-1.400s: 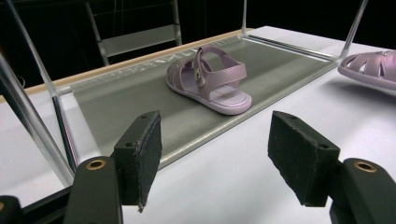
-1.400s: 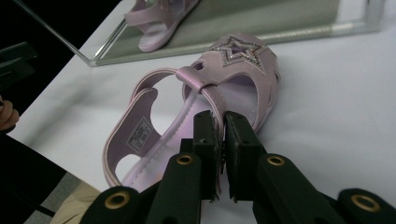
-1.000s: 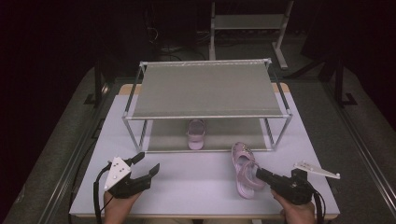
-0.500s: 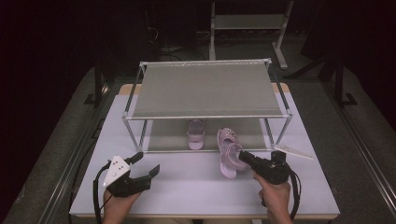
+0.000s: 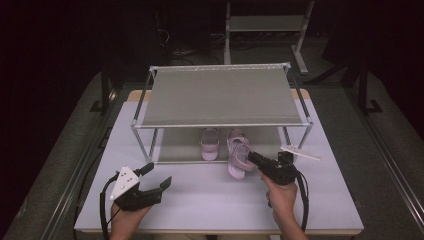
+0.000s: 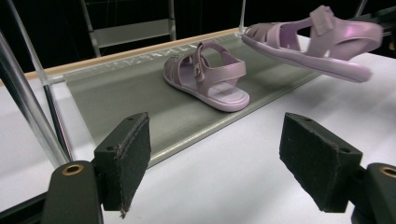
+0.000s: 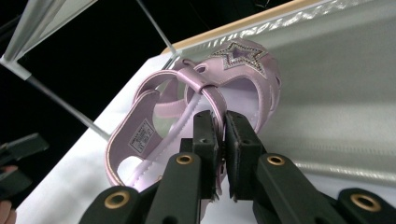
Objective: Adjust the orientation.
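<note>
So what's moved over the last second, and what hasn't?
The right gripper, shut on the pink sandal, carried it left and forward to the rack's lower shelf, beside the other sandal. The left gripper stayed open near the table's front.

1. I saw a white table with a pale wooden edge at its far side, lit brightly against a dark room.
2. The floor around it was grey and dim.
3. Behind the table I made out a pale metal shelf stand, half lost in shadow.
4. Dark upright posts stood at both sides.
</note>
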Demonstrator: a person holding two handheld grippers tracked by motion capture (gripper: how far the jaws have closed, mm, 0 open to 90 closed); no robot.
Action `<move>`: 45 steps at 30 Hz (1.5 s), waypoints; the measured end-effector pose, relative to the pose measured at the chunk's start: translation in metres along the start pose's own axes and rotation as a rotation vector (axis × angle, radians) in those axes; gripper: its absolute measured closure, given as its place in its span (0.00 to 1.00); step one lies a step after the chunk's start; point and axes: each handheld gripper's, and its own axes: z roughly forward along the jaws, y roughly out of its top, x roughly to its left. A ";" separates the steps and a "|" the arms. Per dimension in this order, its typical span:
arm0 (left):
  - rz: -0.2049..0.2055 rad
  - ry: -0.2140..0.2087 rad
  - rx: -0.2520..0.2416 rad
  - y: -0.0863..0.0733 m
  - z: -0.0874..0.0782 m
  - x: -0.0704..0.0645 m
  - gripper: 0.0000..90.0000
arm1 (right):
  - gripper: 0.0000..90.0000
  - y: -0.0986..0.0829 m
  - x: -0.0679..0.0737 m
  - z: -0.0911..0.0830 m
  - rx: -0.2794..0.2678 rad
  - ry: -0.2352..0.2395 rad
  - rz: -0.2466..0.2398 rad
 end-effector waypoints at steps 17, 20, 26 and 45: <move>0.011 -0.016 0.001 0.000 0.001 -0.001 0.28 | 0.92 0.012 -0.011 0.047 0.003 -0.069 -0.052; 0.010 -0.019 0.001 0.001 0.001 -0.001 0.28 | 0.92 0.016 -0.012 0.053 0.002 -0.080 -0.057; 0.011 -0.021 -0.003 0.001 0.001 -0.002 0.28 | 0.92 0.022 -0.014 0.063 0.002 -0.100 -0.062; 0.014 -0.029 -0.003 0.001 0.001 -0.003 0.28 | 0.92 0.021 -0.018 0.085 0.039 -0.163 -0.141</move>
